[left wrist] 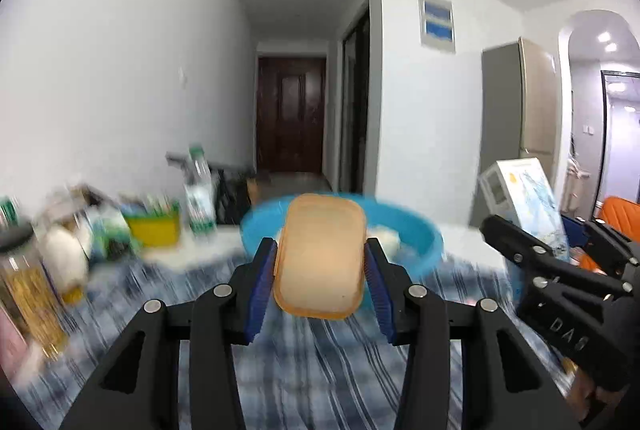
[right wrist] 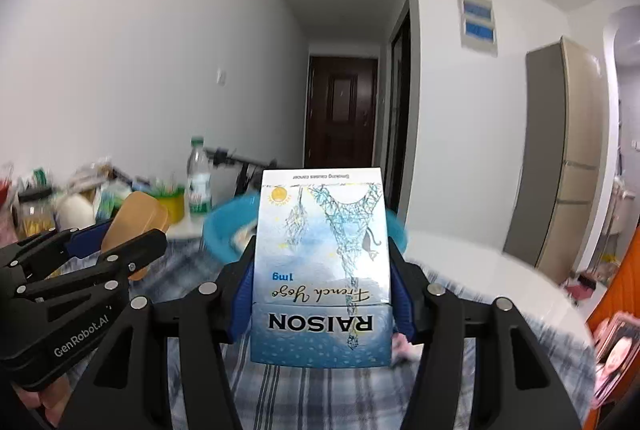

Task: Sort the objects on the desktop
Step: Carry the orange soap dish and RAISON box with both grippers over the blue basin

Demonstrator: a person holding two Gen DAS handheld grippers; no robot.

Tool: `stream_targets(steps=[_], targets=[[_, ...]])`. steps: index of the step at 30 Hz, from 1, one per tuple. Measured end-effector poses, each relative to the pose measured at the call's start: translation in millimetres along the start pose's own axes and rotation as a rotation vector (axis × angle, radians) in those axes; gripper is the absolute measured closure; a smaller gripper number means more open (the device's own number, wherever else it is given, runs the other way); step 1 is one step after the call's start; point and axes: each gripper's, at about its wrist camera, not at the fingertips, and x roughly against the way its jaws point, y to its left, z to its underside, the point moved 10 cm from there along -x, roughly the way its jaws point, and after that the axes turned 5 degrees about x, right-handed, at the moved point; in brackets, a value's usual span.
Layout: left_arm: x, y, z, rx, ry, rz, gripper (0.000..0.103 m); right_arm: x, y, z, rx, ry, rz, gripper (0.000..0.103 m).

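Left wrist view: we carry two things at once toward one blue basin.

Our left tool [left wrist: 320, 270] is clamped on one tan lid [left wrist: 320, 258], held flat above the striped tabletop [left wrist: 304, 370] and just short of the basin [left wrist: 416, 234], probably its sorting bin. Our right tool [right wrist: 322, 294] grips one carton [right wrist: 322, 270] upright by its sides, label upside down, also facing the basin. At the far edge stand one bottle [left wrist: 199, 190], one yellow cup [left wrist: 154, 226] and one jar [left wrist: 28, 294].

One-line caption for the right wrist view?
Right tongs grip an upside-down RAISON box above the striped tablecloth.
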Motion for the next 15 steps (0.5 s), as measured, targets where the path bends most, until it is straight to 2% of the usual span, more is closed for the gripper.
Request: stream_targets(steps=[4,7,10,15], targets=[[17.8,-3.7,-48.2,-0.027,-0.092,-0.022,0.056,11.9,-11.4,-39.1,-0.037,-0.052,0.010,0.048],[21.8,-7.7,-80.5,-0.044,-0.108,-0.014,0.056,22.2,-13.4,-74.4,-0.030,-0.098,-0.002,0.048],[33.0,-9.8,-116.3,-0.019,-0.140,0.018,0.056,36.3,-15.9,-111.2,-0.026,-0.160,-0.006,0.048],[60.3,-11.8,-147.0,-0.018,-0.207,0.019,0.056,61.3,-19.3,-146.1,-0.039,-0.229,-0.016,0.048]])
